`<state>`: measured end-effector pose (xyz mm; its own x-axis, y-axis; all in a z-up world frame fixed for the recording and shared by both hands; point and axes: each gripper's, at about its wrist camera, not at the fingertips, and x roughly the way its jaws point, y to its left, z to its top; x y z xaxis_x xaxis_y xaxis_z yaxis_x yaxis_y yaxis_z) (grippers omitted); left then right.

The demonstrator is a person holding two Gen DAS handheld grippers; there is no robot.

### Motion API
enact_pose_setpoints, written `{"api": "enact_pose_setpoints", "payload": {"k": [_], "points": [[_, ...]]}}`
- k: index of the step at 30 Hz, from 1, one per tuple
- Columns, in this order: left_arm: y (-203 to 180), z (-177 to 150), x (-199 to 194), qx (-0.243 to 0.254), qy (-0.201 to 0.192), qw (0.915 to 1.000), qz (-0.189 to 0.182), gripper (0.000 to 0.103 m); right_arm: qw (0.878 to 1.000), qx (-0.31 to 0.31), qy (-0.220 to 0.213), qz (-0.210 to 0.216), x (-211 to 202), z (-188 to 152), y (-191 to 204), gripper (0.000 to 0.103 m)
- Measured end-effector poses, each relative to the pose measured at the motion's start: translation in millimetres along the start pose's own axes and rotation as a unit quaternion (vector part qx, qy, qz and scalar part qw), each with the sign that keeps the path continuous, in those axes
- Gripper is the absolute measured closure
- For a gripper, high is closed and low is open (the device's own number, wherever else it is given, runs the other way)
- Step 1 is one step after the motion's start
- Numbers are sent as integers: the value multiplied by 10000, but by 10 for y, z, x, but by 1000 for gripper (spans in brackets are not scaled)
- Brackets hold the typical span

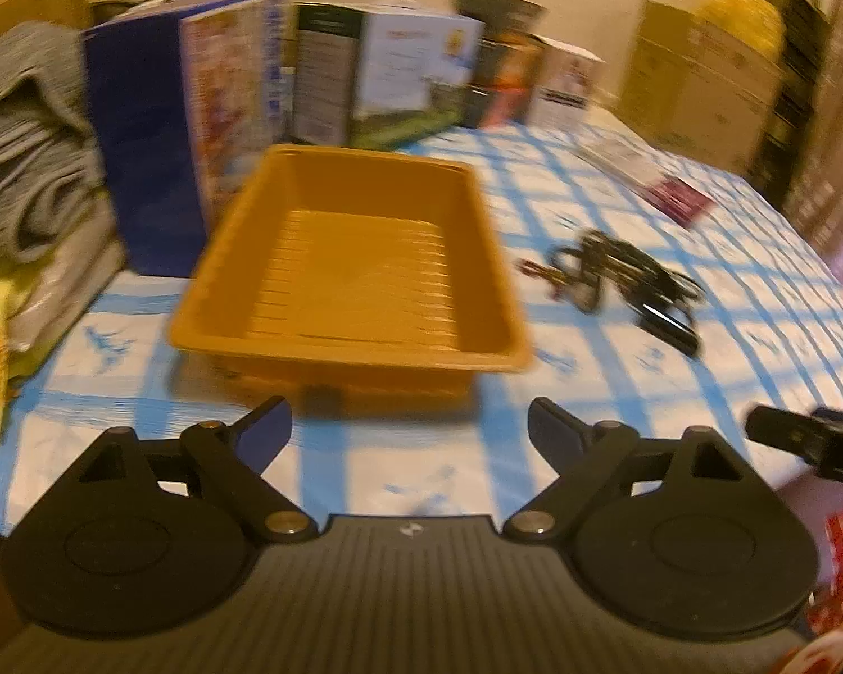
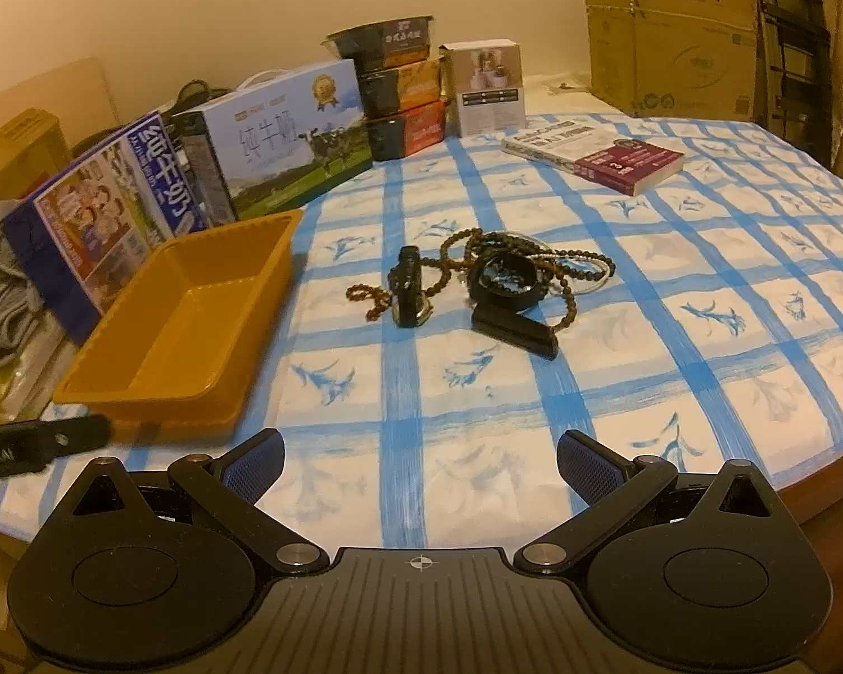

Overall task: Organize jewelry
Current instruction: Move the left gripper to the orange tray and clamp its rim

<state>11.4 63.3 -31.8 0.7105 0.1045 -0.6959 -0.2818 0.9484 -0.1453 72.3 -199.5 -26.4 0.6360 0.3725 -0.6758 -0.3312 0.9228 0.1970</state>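
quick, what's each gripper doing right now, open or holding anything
left gripper: open, empty, facing the orange plastic tray.
right gripper: open, empty, short of the dark bead jewelry pile on the blue checked tablecloth.

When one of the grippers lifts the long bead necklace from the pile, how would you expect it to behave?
The bead necklace looks like a limp string, so it would probably sag and swing. It lies looped across the black bracelet, so it may snag and drag that along. Its small round beads could slip between fingers.
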Motion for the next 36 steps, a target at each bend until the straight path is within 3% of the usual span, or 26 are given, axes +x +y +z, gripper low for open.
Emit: {"api": "enact_pose_setpoints", "payload": {"k": [10, 19, 24, 28, 36], "points": [[629, 48, 224, -752, -292, 9953, 528, 21, 9998, 32, -93, -172, 329, 97, -60, 0], [898, 95, 413, -1438, -568, 9865, 546, 27, 9996, 82, -22, -272, 611, 201, -117, 0], [913, 138, 580, -1429, -632, 9856, 651, 36, 9993, 114, 19, -342, 725, 233, -155, 0], [901, 147, 708, -1361, -621, 9862, 712, 49, 9990, 145, 48, -410, 780, 232, -201, 0], [882, 123, 820, -1267, -729, 9854, 877, 62, 9984, 235, 77, -501, 775, 193, -285, 0]]}}
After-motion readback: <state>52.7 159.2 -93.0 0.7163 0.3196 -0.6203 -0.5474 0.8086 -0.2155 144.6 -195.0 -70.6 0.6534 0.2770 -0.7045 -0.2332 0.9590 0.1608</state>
